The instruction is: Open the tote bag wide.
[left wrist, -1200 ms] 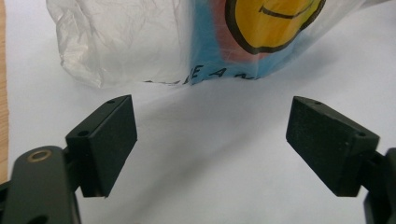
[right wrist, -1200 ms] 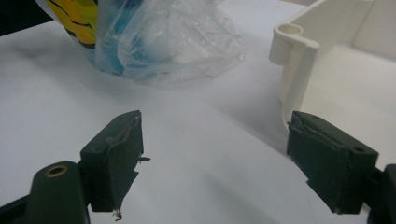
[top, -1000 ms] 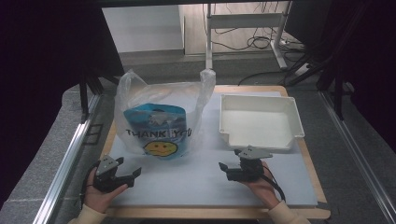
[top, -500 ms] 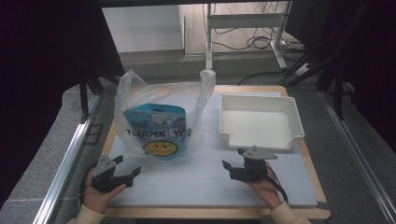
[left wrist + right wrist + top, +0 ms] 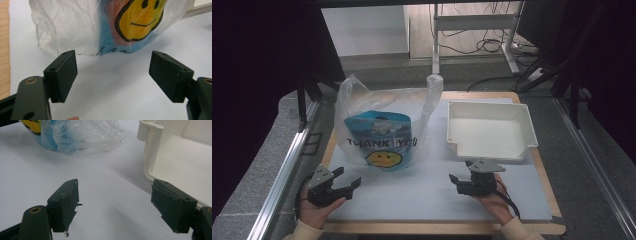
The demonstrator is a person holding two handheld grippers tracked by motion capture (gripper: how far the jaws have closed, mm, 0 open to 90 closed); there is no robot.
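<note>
The plastic bag (image 5: 384, 131) stood upright on the surface (image 5: 427, 190), its smiley face and "THANK YOU" print turned toward the person, just as it had a second earlier. The white tray (image 5: 490, 131) sat just beside the bag on its right, apart from it and unmoved.

The left claw (image 5: 352, 184) was held low in front of the bag's left corner, pointing toward the bag. Compared with the earlier frames it had shifted only slightly, edging a little nearer the bag. In the left gripper view its jaws stood wide, with bare surface between them and the bag (image 5: 112, 25) close ahead but untouched. The jaws had just been closing a little from their widest spread, and nothing lay between them.

The right claw (image 5: 458, 181) was held in front of the bag's right side, just before the near edge of the tray, and sat where it had been earlier. In the right gripper view its jaws were also spread wide over bare surface, with the bag's crumpled corner (image 5: 82, 135) ahead to the left and the tray's rounded corner (image 5: 150, 150) ahead to the right, neither one touched.

Both hands rested near the front edge of the surface, well apart from each other, the bag standing beyond and between them.
</note>
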